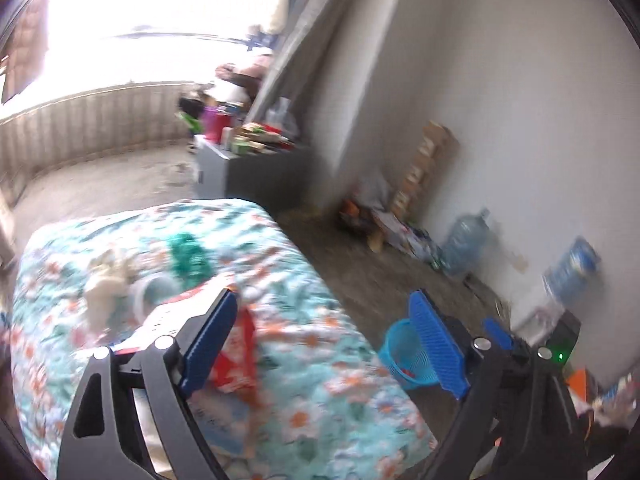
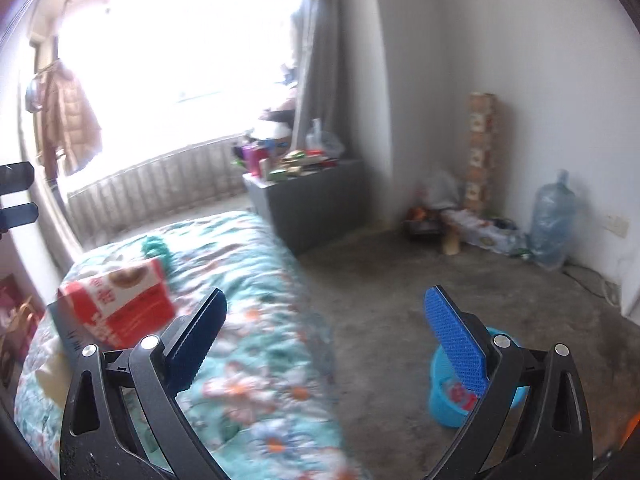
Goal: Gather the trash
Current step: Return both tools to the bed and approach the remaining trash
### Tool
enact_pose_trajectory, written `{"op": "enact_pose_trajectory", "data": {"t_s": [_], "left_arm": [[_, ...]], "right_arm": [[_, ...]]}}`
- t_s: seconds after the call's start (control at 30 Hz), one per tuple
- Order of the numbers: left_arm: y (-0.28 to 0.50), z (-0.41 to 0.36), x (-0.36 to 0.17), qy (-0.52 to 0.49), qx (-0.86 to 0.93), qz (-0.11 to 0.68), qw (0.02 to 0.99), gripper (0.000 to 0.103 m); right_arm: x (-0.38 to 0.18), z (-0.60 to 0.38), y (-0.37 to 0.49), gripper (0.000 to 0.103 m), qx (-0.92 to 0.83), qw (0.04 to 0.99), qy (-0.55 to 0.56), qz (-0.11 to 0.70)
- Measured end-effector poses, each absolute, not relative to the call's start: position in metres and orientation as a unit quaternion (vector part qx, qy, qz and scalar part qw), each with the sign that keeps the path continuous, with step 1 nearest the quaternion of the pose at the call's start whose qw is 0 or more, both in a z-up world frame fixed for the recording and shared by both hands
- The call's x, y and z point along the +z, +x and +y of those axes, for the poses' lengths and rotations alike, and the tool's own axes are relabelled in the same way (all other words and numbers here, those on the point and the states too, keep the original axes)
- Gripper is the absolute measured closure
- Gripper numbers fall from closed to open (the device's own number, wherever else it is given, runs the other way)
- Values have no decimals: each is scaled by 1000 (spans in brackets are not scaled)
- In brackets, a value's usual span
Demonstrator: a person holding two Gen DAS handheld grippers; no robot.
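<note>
A: Start with the biggest thing. What fills the views?

B: The bed (image 2: 248,320), under a teal floral cover, taking the lower left of both wrist views. Beyond its far end, at about twelve o'clock, stands a grey cabinet (image 2: 320,200) with a cluttered top. The concrete floor (image 2: 400,280) runs off toward three o'clock.

A: And against the wall?

B: A large water jug (image 2: 554,220) at two o'clock in the right wrist view, beside a tall patterned carton (image 2: 482,148) standing upright in the corner.

A: Where is the trash?

B: On the bed. A red and white box (image 2: 120,304) lies tilted at ten o'clock from the right gripper, with a crumpled green wrapper (image 2: 158,248) behind it. The left wrist view is motion-blurred, but it shows a whitish crumpled wad (image 1: 106,280) and a roll of tape (image 1: 154,292) near eleven o'clock.

A: The bin?

B: A small blue basket (image 2: 456,396) on the floor beside the bed, at about four o'clock, partly hidden by the right finger. Something red lies inside.

A: The grippers?

B: The left gripper (image 1: 330,340) has its jaws spread wide, holding nothing; its left pad overlaps the box but I cannot tell whether they touch. The right gripper (image 2: 326,344) is likewise wide apart and empty, over the bed's edge.
</note>
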State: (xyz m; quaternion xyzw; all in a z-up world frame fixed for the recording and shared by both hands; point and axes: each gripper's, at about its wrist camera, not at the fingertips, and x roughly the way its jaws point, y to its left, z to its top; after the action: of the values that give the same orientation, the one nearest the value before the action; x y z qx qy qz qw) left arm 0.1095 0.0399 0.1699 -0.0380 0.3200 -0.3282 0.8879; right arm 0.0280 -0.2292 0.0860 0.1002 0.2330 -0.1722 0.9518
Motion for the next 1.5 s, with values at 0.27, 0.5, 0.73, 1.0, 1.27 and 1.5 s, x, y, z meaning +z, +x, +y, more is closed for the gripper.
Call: {"op": "enact_pose_trajectory", "data": {"t_s": [0.27, 0.5, 0.73, 1.0, 1.27, 1.5], "left_arm": [[97, 125, 146, -76, -268, 273, 921, 14], [87, 135, 122, -62, -272, 258, 925, 14], [87, 147, 103, -52, -256, 258, 930, 14], [79, 172, 88, -53, -230, 263, 936, 24], [85, 202, 61, -96, -211, 304, 924, 36], [99, 232, 53, -157, -190, 312, 918, 42]], "right_arm": [[87, -189, 54, 8, -65, 954, 141, 257], [70, -169, 84, 8, 53, 916, 261, 301], [74, -157, 119, 8, 138, 869, 343, 330], [73, -140, 145, 8, 174, 838, 383, 348], [45, -142, 130, 8, 163, 819, 393, 385], [36, -146, 123, 8, 161, 811, 396, 400]]}}
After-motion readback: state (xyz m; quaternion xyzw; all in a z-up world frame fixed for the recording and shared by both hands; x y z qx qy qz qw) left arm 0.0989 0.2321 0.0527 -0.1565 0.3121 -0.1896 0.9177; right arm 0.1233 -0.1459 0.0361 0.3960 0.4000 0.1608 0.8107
